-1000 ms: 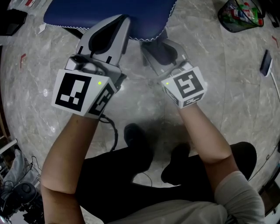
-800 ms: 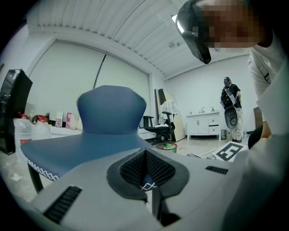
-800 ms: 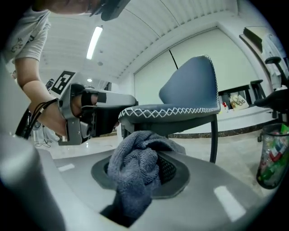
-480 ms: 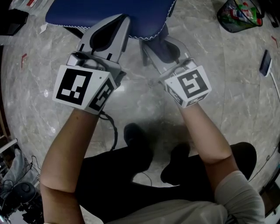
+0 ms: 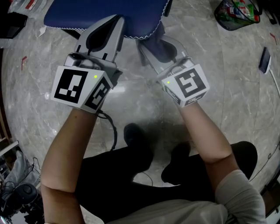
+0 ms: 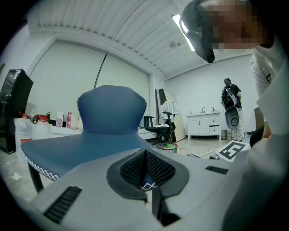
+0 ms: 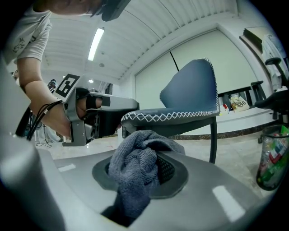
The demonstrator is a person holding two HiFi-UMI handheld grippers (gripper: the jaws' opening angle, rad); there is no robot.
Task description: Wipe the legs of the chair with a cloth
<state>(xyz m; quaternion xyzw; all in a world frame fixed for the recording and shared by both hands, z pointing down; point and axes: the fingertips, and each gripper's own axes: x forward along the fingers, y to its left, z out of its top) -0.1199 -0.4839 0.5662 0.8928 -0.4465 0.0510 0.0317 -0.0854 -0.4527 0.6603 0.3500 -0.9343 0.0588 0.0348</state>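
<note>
- Marble floor [image 5: 144, 103] lies under the blue chair [image 5: 87, 13]; both grippers have barely shifted.
- Left gripper [image 5: 110, 24] fingers pinch its seat edge.
- Right gripper [image 5: 153, 41] fingers clamp the cloth [image 7: 133, 171]; the legs look unwiped.

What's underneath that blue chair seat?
Under the seat, the right gripper view shows one dark leg running down to the floor. Other legs cannot be made out from here.

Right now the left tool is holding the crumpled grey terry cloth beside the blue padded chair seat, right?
No, it is the right tool that is holding the crumpled grey terry cloth beside the blue padded chair seat; the right gripper view shows it.
</note>
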